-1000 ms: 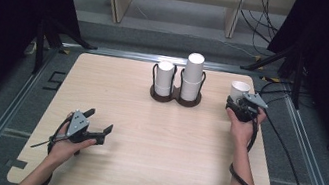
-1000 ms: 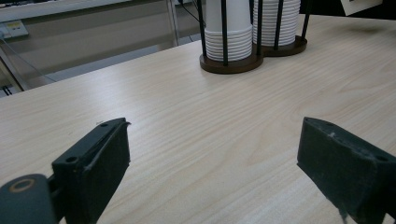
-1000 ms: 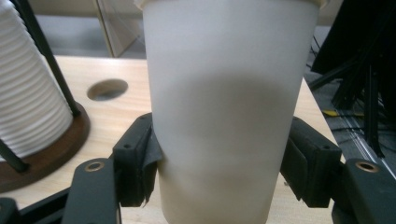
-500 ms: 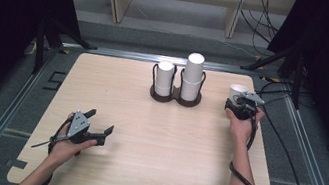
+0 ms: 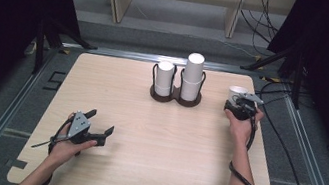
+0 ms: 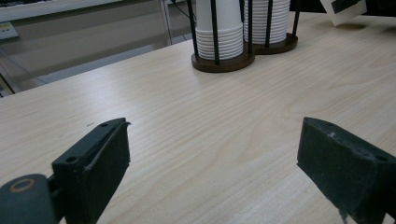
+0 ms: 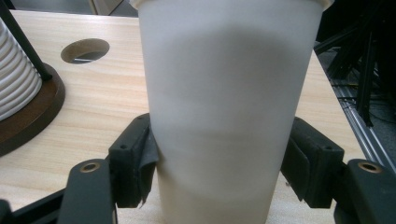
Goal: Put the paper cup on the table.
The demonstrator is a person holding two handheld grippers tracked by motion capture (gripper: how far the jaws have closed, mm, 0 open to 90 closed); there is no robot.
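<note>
The right tool (image 7: 219,163) stands at the far right of the pale, straight-grained wooden counter (image 5: 151,161) with a single white paper cup (image 7: 224,102) upright between its 2 black jaws. In the right gripper view the cup is a smooth, matte, slightly tapered cylinder with a rolled rim at the top; the left pad, its rubber facing frayed and peeling at the edge, lies against the cup wall, while the right pad stands just beside the wall with a thin sliver of a gap. The jaws have just been opening, so the hold on the cup is loosened rather than pressed. In the high view the cup (image 5: 237,91) sits just beyond the right tool (image 5: 237,105), its base on the counter. To the left of this tool, near it, a dark round-based wooden holder (image 5: 175,96) with thin black upright rods carries 2 ribbed stacks of white cups (image 5: 192,76). A round hole (image 7: 85,50) is cut through the counter beyond the holder's base. The left tool (image 5: 95,130) rests low over the near left of the counter, well apart from the cups, its 2 blocky black jaws spread wide with bare wood between them.
</note>
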